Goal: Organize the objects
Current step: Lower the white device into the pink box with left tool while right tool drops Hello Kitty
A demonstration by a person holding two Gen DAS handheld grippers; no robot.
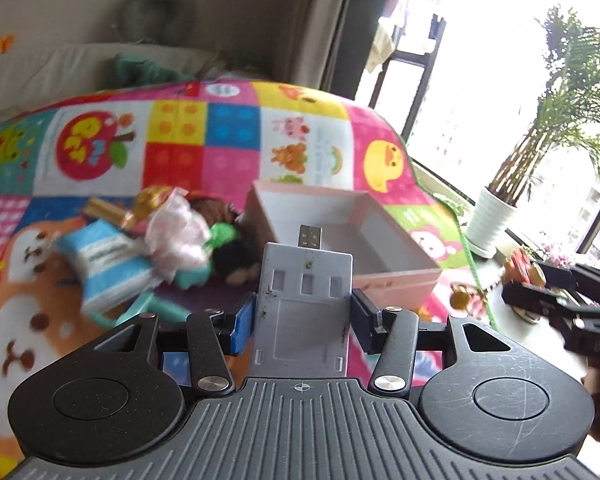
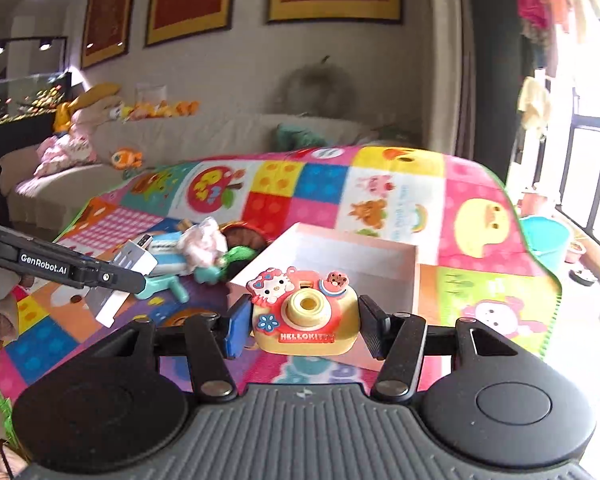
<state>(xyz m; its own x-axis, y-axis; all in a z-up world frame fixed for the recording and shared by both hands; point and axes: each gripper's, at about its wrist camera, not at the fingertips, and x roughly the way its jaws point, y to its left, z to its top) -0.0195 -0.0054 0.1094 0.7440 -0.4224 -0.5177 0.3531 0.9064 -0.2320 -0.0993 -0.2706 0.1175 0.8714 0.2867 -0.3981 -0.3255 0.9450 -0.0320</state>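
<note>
The pink box (image 1: 352, 240) is what both our next moves turn on: it sits open on the patchwork play mat (image 1: 220, 136), and in both wrist views it lies straight ahead of the jaws, toward twelve o'clock.

In our left gripper (image 1: 303, 312) we hold a grey USB card (image 1: 306, 300), clamped flat between the pads at a middling width. Its long axis runs along the fingers, with the plug end leading over the box's near wall.

Our right gripper (image 2: 302, 322) has closed on the yellow toy camera (image 2: 306, 316), lens facing back at us and pads on its two sides. The box's near corner (image 2: 260, 268) shows just beyond it.

The left load looks nearer the opening, we judge, so it should probably drop first.

At ten o'clock from the box, the remaining toy pile (image 1: 160, 240) lies blurred on the mat.
</note>
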